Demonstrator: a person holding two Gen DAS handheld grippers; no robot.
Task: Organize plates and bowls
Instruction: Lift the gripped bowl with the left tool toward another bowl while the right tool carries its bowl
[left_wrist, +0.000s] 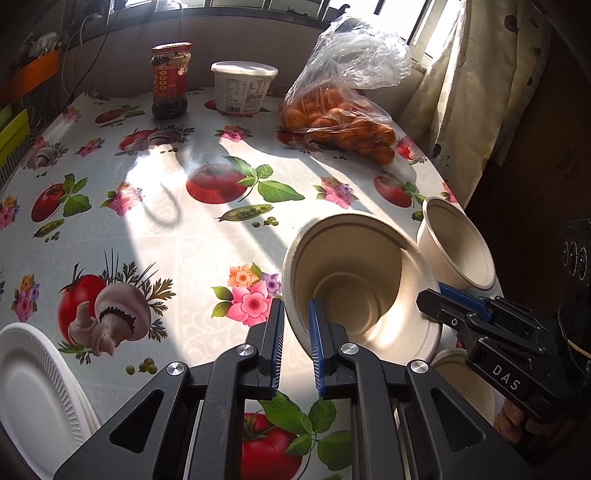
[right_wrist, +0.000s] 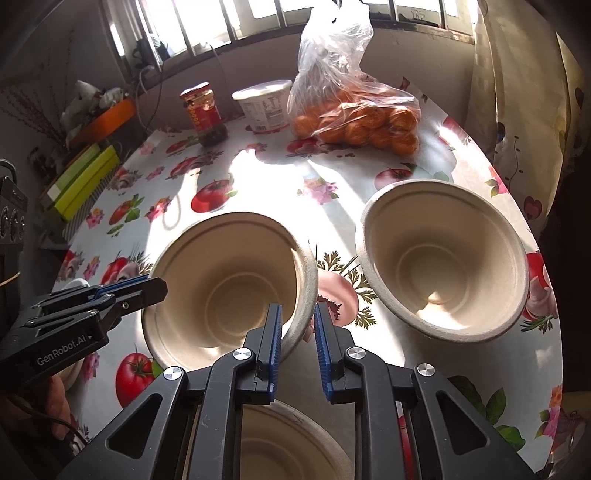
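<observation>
A beige paper bowl (left_wrist: 354, 280) is held tilted above the table, also in the right wrist view (right_wrist: 229, 288). My left gripper (left_wrist: 297, 325) is shut on its left rim; it shows in the right wrist view (right_wrist: 140, 290). My right gripper (right_wrist: 298, 325) is shut on the opposite rim; it shows in the left wrist view (left_wrist: 443, 299). A second bowl (right_wrist: 443, 254) stands to the right, also in the left wrist view (left_wrist: 458, 243). A third bowl (right_wrist: 291, 443) lies beneath my right gripper. White plates (left_wrist: 33, 391) are stacked at lower left.
At the back of the flowered tablecloth (left_wrist: 155, 229) stand a red-lidded jar (left_wrist: 170, 79), a white tub (left_wrist: 243, 86) and a plastic bag of oranges (left_wrist: 340, 118). A curtain (left_wrist: 476, 74) hangs on the right. Green boxes (right_wrist: 79, 181) sit off the table's left edge.
</observation>
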